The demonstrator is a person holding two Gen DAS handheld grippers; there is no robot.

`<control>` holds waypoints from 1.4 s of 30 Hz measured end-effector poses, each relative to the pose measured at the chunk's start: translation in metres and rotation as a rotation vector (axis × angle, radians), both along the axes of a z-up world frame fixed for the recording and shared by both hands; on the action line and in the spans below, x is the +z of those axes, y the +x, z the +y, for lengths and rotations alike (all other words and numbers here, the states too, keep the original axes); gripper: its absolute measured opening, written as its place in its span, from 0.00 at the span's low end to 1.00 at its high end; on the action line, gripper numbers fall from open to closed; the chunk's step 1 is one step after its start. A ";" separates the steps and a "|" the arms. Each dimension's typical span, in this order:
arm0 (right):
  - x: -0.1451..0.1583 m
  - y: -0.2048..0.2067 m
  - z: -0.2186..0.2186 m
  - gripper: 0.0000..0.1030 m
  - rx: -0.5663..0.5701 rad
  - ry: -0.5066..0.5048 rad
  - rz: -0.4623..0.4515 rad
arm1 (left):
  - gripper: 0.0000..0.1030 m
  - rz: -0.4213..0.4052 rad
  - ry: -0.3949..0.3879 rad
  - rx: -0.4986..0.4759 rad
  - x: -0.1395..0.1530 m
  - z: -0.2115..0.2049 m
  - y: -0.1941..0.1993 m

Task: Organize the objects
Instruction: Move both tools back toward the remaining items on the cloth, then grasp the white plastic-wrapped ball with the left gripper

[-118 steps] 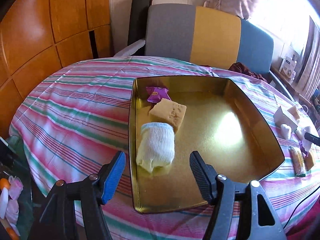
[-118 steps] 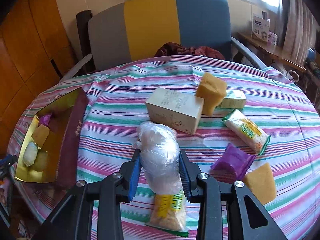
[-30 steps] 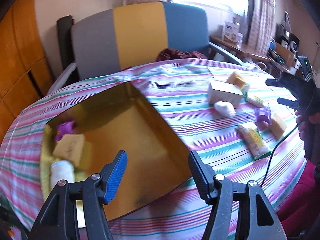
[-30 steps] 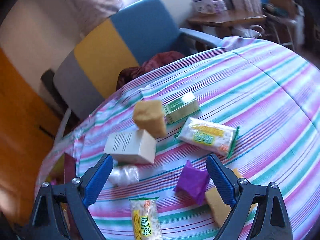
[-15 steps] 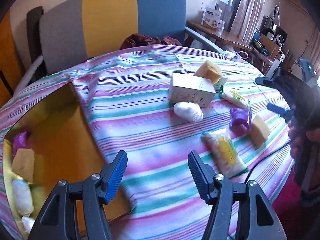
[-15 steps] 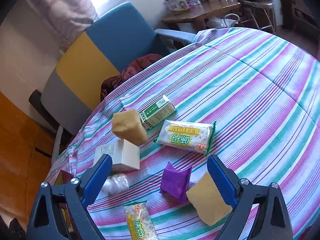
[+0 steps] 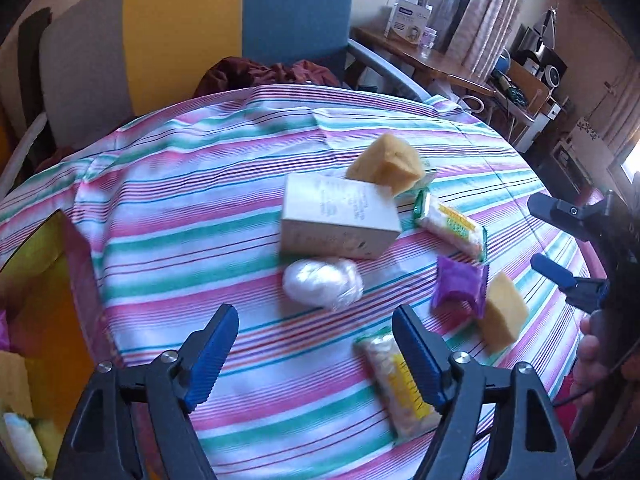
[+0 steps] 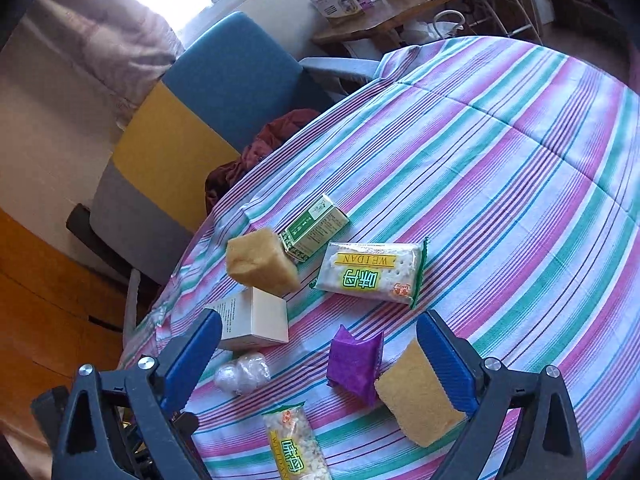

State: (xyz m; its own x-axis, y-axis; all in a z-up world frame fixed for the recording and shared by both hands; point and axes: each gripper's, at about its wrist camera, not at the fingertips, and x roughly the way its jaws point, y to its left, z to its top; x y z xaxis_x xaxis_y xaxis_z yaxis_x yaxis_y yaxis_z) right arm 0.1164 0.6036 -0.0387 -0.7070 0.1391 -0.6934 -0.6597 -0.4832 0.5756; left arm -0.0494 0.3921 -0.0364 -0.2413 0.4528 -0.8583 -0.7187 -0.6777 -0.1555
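My left gripper (image 7: 314,344) is open and empty, just in front of a clear bag with a white ball (image 7: 322,282) on the striped tablecloth. Behind the bag lies a cream box (image 7: 338,216) with a yellow sponge (image 7: 386,164) leaning on it. My right gripper (image 8: 318,354) is open and empty above a purple packet (image 8: 354,362) and a second yellow sponge (image 8: 418,398). The right gripper also shows at the right edge of the left wrist view (image 7: 560,240). The gold tray (image 7: 44,320) is at the left edge with a sponge and a white roll in it.
Two cracker packs (image 8: 372,274) (image 8: 296,446) and a green box (image 8: 314,232) lie among the items. A grey, yellow and blue chair (image 7: 192,36) with a dark red cloth stands behind the table. A wooden side table (image 7: 424,56) is at the back right.
My left gripper has swung right from the gold tray to the loose items and closed in on the white bag. My right gripper let go of that bag and moved back over the purple packet.
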 end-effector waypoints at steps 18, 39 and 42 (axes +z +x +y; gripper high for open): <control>-0.003 0.027 0.023 0.97 -0.116 -0.091 0.077 | 0.78 -0.016 -0.043 0.019 -0.038 0.035 -0.017; -0.034 -0.005 0.019 0.97 0.075 -0.023 -0.275 | 0.35 -0.044 -0.003 0.030 -0.048 -0.006 -0.004; -0.035 -0.006 0.018 0.97 0.070 -0.010 -0.275 | 0.34 -0.013 -0.004 0.005 -0.043 -0.011 0.007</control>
